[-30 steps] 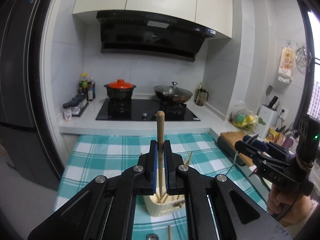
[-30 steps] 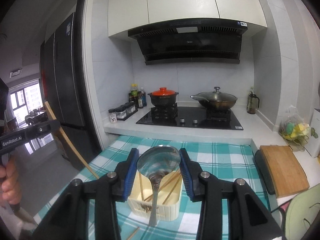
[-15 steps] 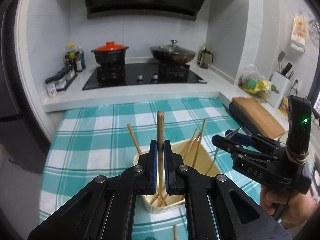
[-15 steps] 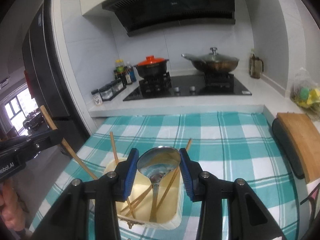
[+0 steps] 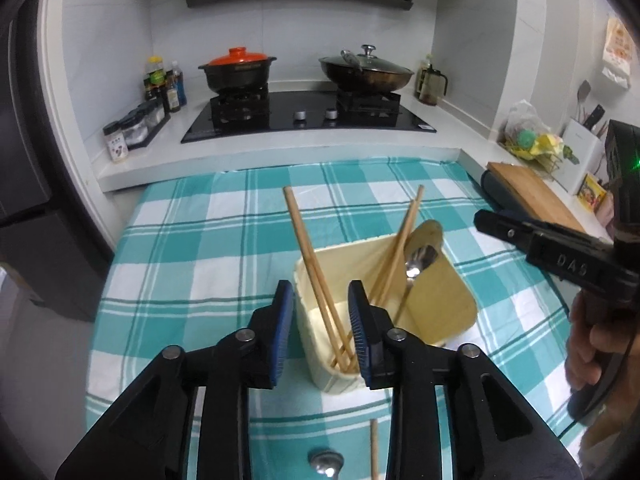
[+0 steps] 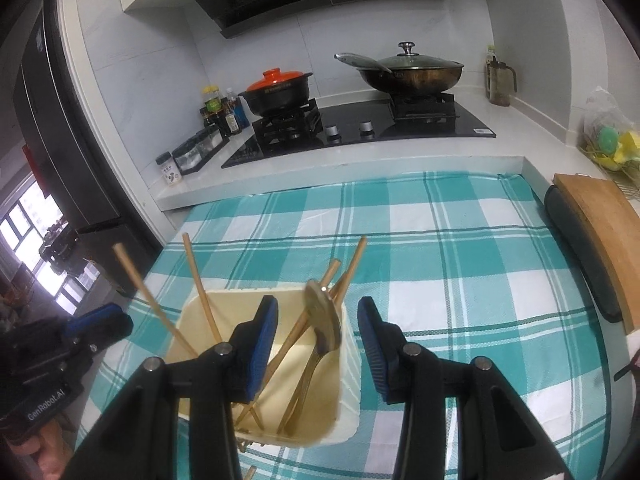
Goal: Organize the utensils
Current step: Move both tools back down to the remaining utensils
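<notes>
A cream utensil holder (image 5: 448,304) (image 6: 352,360) stands on the teal checked tablecloth. Several wooden chopsticks (image 5: 308,256) (image 6: 200,288) and a metal spoon (image 5: 418,260) (image 6: 324,320) stand inside it. My left gripper (image 5: 320,320) is open, its jaws either side of the holder's near corner, with a chopstick standing free between them. My right gripper (image 6: 316,332) is open just above the holder, with the spoon free between the jaws. One chopstick (image 5: 374,448) and a spoon bowl (image 5: 326,462) lie on the cloth below the left gripper.
A stove with an orange-lidded pot (image 5: 238,68) and a wok (image 5: 366,70) sits beyond the table. Spice jars (image 5: 136,128) stand at the counter's left. A wooden cutting board (image 6: 600,232) lies at the table's right edge. A dark fridge (image 6: 60,120) stands left.
Both grippers tilted down over the holder and opened. The left one let go of its chopstick and the right one let go of the spoon; both now rest in the holder.
</notes>
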